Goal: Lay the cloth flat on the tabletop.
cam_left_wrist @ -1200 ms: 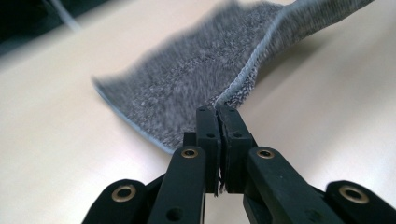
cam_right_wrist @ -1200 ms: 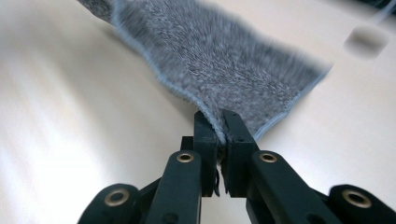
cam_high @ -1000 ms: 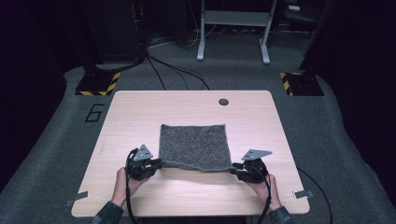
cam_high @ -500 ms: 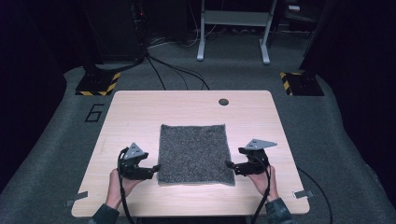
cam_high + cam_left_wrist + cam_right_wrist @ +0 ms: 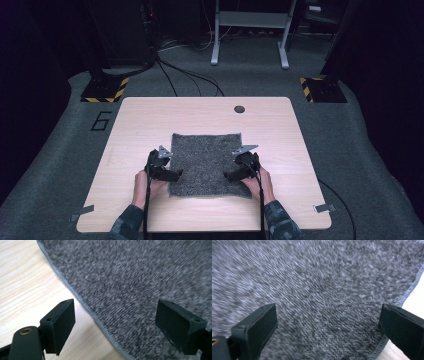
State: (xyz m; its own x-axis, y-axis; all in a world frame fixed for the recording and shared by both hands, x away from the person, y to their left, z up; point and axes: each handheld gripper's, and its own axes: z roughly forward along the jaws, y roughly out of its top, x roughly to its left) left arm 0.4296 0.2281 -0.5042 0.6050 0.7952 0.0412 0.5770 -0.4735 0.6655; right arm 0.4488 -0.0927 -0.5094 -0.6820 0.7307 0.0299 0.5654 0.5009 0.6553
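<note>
**Regripping the grey cloth at both side edges**

Working the grey cloth [image 5: 207, 164] means taking both side hems evenly. It lies flat and spread on the near middle of the wooden table [image 5: 150, 117], its near edge a little back from the table's front edge. Both grippers have just been opening, and nothing is pinched between either pair of jaws at this moment.

Left gripper [image 5: 172, 175]: jaws wide apart, hanging over the cloth's left hem. In the left gripper view the stitched hem [image 5: 97, 319] runs diagonally between the two black jaws, one jaw over bare wood, the other over the pile (good straddle, but not yet a grip).

Right gripper [image 5: 231, 176]: jaws also spread wide, over the cloth's right side. In the right gripper view the pile runs across the gap between the jaws and the right hem [image 5: 409, 291] sits beside the far jaw, so this one looks set further inward than the left.

Advice, as a judgement: drop each lower jaw to table level, slide it under the hem, then close. Match the two grips at the same distance from the near edge, or the cloth will skew when lifted. Thick pile may bunch, so bite only the hem.

Pose: both forearms come in from the near side, hands low, grippers angled inward toward each other and slightly down.
</note>
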